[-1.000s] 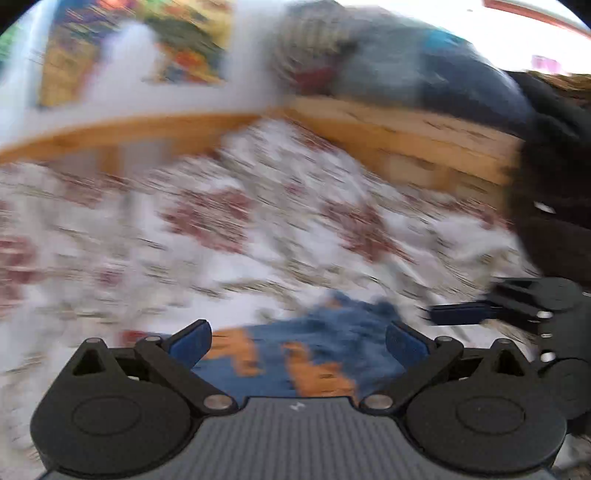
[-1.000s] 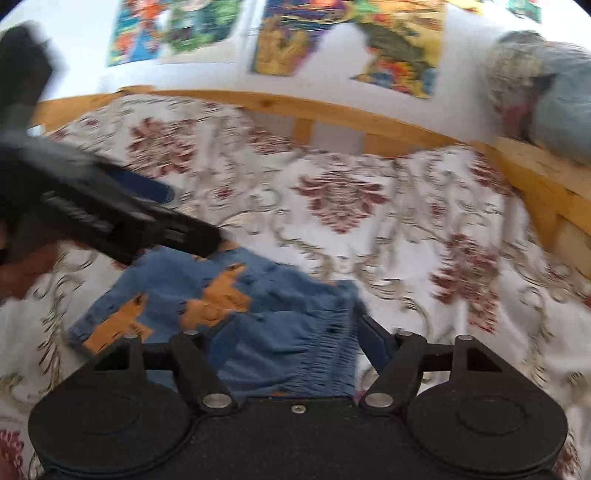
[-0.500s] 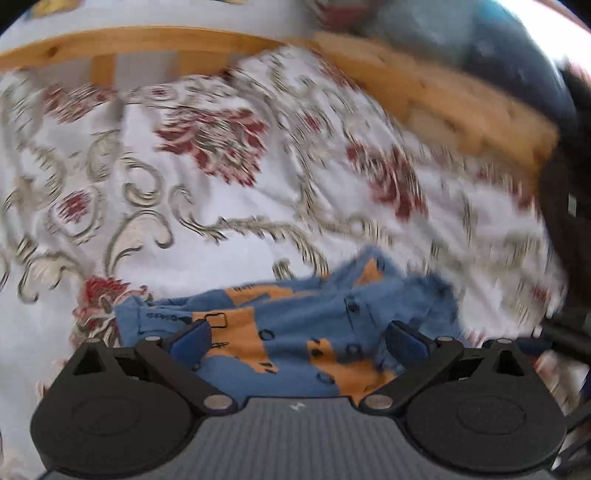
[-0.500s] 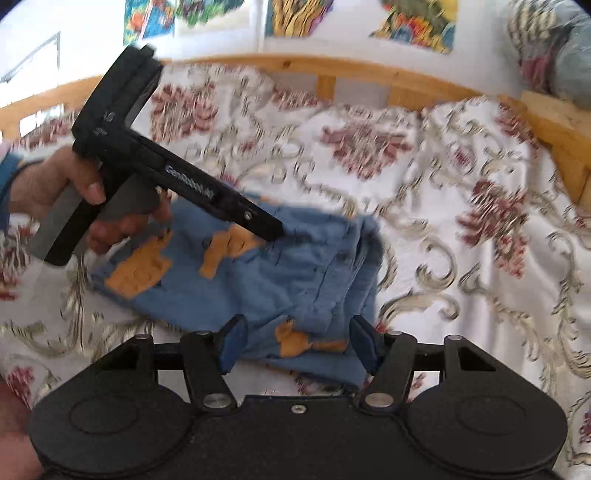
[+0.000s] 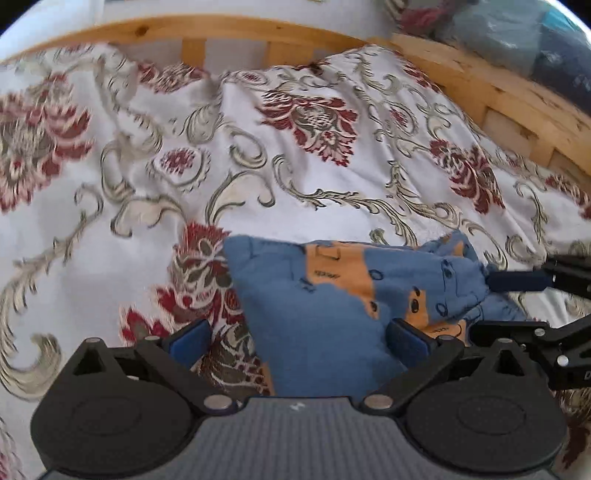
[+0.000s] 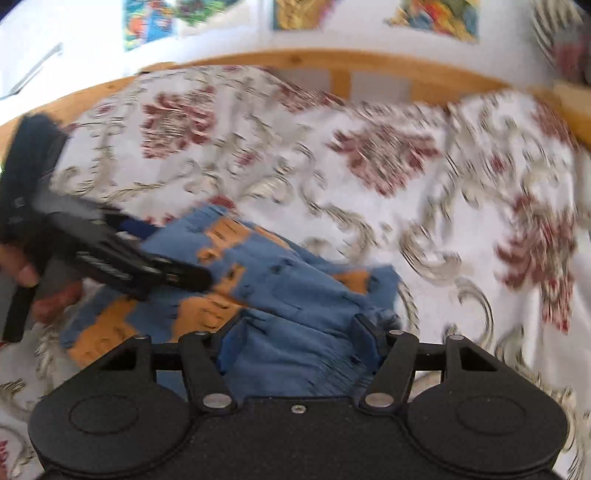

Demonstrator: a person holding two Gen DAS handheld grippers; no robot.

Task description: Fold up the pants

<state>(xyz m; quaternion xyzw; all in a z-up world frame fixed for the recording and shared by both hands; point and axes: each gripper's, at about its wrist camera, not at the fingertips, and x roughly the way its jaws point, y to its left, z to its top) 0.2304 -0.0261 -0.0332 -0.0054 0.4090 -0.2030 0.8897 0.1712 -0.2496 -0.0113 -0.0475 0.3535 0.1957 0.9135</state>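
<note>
A: Where are the pants (image 5: 317,306) right now?

B: Bunched into a blue and orange heap on the flowered bedspread (image 5: 258,155), low in both wrist views. In the left wrist view one edge of the heap runs down between the fingers of the left gripper (image 5: 297,338).

A: Is that gripper grasping them?

B: No, its jaws stand spread wide. The blue pad on one side lies over the bedspread, the other sits at the cloth's edge, and nothing is pinched between them.

A: And the right gripper (image 6: 297,338)?

B: Its jaws are released too, parted with the gathered waistband part of the pants lying between the blue pads. The cloth looks loose there, not clamped.

A: Can you see one gripper from the other camera?

B: Yes. In the right wrist view the left gripper reaches in from the left, blurred, with a hand (image 6: 33,284) around its grip, and its tip is over the orange patches. In the left wrist view the right gripper shows at the right edge, one blue finger (image 5: 517,281) touching the folded end of the pants.

A: What is behind all that?

B: A wooden bed rail (image 6: 295,61) along the far edge, and bright pictures (image 6: 436,16) on the white wall above it
</note>
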